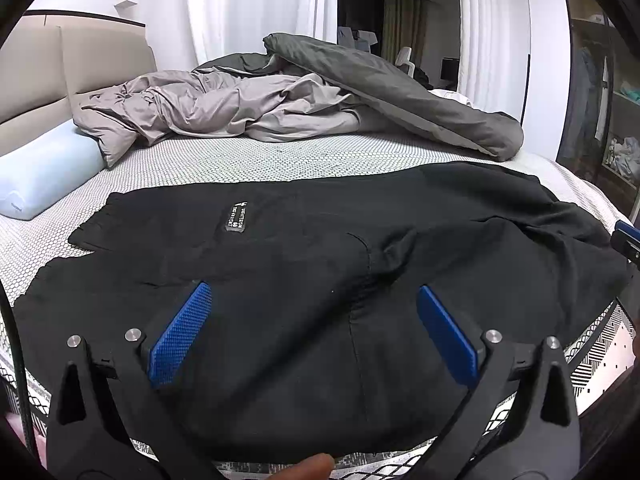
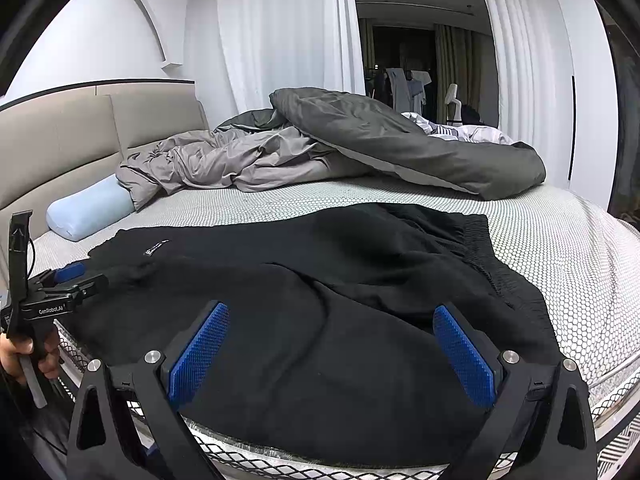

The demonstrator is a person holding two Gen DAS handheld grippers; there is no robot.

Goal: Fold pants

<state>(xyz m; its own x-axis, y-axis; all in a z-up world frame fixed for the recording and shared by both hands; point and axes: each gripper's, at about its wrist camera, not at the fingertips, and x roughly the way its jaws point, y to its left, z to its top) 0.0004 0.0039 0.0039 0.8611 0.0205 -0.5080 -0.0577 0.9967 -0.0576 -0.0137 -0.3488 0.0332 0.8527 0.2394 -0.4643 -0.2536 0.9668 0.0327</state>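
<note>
Black pants [image 1: 304, 248] lie spread flat across the near part of the bed, a small white-lettered label [image 1: 236, 218] on the leg end at the left. In the right wrist view the pants [image 2: 320, 320] show their elastic waistband [image 2: 480, 248] at the right. My left gripper [image 1: 314, 292] hovers open just above the cloth near the bed's front edge, its blue pads wide apart and holding nothing. My right gripper [image 2: 330, 312] is open the same way over the waist half. The left gripper [image 2: 74, 276] also shows at the left of the right wrist view, held by a hand [image 2: 16, 356].
A crumpled grey duvet [image 1: 360, 96] fills the far side of the mattress [image 1: 240, 160]. A light blue pillow [image 1: 44, 172] lies by the beige headboard [image 1: 40, 72]. White curtains and a wardrobe [image 1: 600, 100] stand behind. The mattress edge [image 2: 616, 396] runs close under both grippers.
</note>
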